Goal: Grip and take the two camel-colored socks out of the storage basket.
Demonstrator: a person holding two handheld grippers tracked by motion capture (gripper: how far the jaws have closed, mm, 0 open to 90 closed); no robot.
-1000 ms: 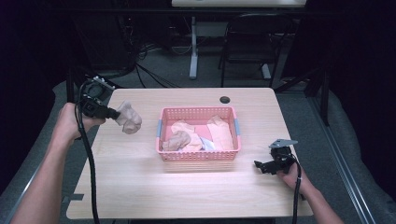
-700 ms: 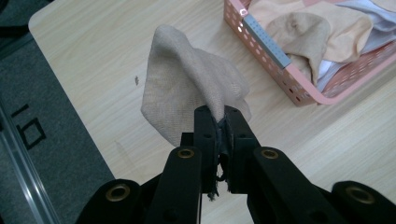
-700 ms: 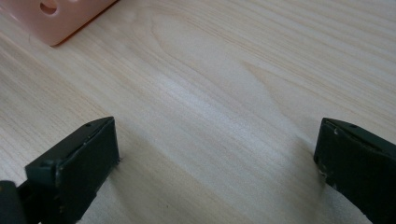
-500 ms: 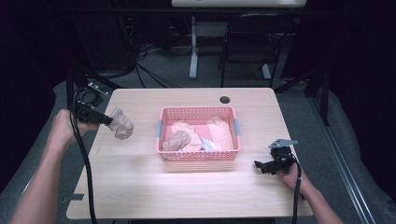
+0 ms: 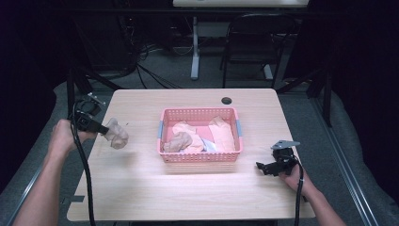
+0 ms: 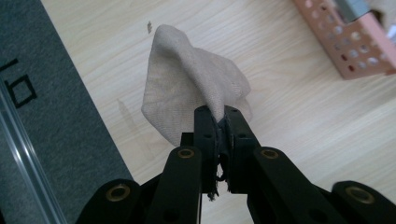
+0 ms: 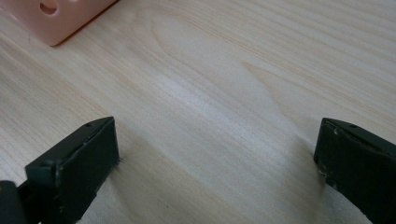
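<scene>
A beige cloth (image 5: 115, 133) hangs just over the table's left side, pinched by my left gripper (image 5: 102, 128). In the left gripper view the cloth (image 6: 187, 88) droops from the shut jaws of that gripper (image 6: 217, 116) above the wood. A pink basket (image 5: 200, 158) in the middle of the table holds several more beige and pink cloths (image 5: 181, 139). My right gripper (image 5: 261, 166) rests low on the table to the right of the basket, jaws wide apart. In the right gripper view, the right gripper (image 7: 215, 149) has only bare wood between its jaws, with the basket's corner (image 7: 70, 18) at the top left.
A wooden table (image 5: 141, 188) carries it all, with a small black round grommet (image 5: 227, 100) near its far edge. Grey carpet (image 6: 46, 130) lies past the table's left edge. A chair (image 5: 251, 42) and table legs stand behind. Cables trail from both grippers.
My left gripper has carried the cloth down and toward the table's left edge, away from the basket. The right gripper has stayed put.
</scene>
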